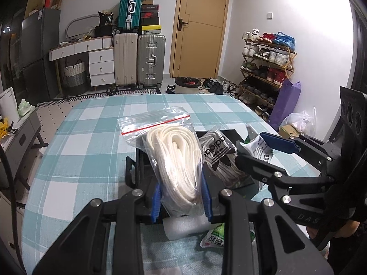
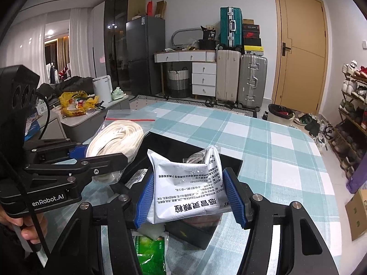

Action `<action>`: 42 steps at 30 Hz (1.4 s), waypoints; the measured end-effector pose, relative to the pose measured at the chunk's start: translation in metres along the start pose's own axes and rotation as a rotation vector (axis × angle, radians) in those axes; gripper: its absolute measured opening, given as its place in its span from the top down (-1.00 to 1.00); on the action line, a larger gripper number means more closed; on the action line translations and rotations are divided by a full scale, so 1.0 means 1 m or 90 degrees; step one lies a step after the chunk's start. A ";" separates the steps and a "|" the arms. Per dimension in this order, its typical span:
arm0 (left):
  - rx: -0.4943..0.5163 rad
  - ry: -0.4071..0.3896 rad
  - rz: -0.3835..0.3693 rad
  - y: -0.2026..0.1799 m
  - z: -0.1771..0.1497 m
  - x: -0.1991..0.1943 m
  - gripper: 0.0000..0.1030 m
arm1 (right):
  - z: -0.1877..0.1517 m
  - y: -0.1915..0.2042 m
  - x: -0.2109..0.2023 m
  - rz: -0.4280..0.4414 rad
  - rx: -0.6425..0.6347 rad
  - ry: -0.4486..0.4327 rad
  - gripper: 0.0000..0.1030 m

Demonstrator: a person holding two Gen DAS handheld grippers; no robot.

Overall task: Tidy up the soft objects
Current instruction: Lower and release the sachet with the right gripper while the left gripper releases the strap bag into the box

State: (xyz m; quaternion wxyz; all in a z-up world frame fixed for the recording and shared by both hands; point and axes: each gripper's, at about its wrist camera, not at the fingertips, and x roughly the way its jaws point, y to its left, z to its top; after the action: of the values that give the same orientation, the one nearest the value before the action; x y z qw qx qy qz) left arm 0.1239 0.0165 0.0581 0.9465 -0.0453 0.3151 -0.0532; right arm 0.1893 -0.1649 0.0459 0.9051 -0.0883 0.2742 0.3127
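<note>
The left gripper was clamped on a clear zip bag of white laces, its blue pads pressing the bag from both sides and lifting it over a black tray on the checked tablecloth. The bag's lower end was blurred and lost behind the gripper frame. In the tray lay a second bag of grey laces with an adidas mark, partly covered by the first bag.

The right gripper was closed on a white packet printed with Chinese text, held above the tray's near edge. A green packet lay on the cloth below, cut off by the gripper arms, its print too blurred to read. What lay behind the white packet in the tray could not be made out.
</note>
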 end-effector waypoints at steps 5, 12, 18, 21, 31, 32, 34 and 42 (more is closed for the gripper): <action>-0.003 0.003 -0.006 0.001 0.006 0.010 0.47 | 0.004 0.000 0.010 0.001 -0.007 0.007 -0.15; -0.008 0.017 -0.011 0.005 0.008 0.029 0.47 | 0.005 0.002 0.026 -0.002 -0.031 0.027 -0.15; -0.009 0.041 -0.011 0.010 0.006 0.045 0.47 | 0.007 0.002 0.045 -0.003 -0.059 0.050 -0.15; -0.005 0.054 -0.011 0.011 0.003 0.051 0.47 | 0.007 0.004 0.051 -0.010 -0.076 0.060 -0.15; 0.019 0.089 -0.027 0.005 -0.001 0.052 0.46 | 0.005 -0.012 0.064 0.013 -0.086 0.090 -0.15; 0.016 0.098 -0.028 0.005 0.001 0.052 0.46 | 0.005 -0.012 0.065 0.014 -0.088 0.092 -0.15; 0.015 0.103 -0.026 0.004 0.000 0.052 0.46 | 0.004 -0.012 0.068 0.010 -0.092 0.095 -0.15; 0.013 0.123 -0.026 0.000 -0.002 0.046 0.44 | 0.005 -0.009 0.072 0.013 -0.105 0.103 -0.15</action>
State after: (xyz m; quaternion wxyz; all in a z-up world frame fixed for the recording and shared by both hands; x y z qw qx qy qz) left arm 0.1594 0.0102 0.0291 0.9109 -0.0367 0.4031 -0.0802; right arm 0.2446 -0.1330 0.0100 0.8665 -0.1849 0.3202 0.3353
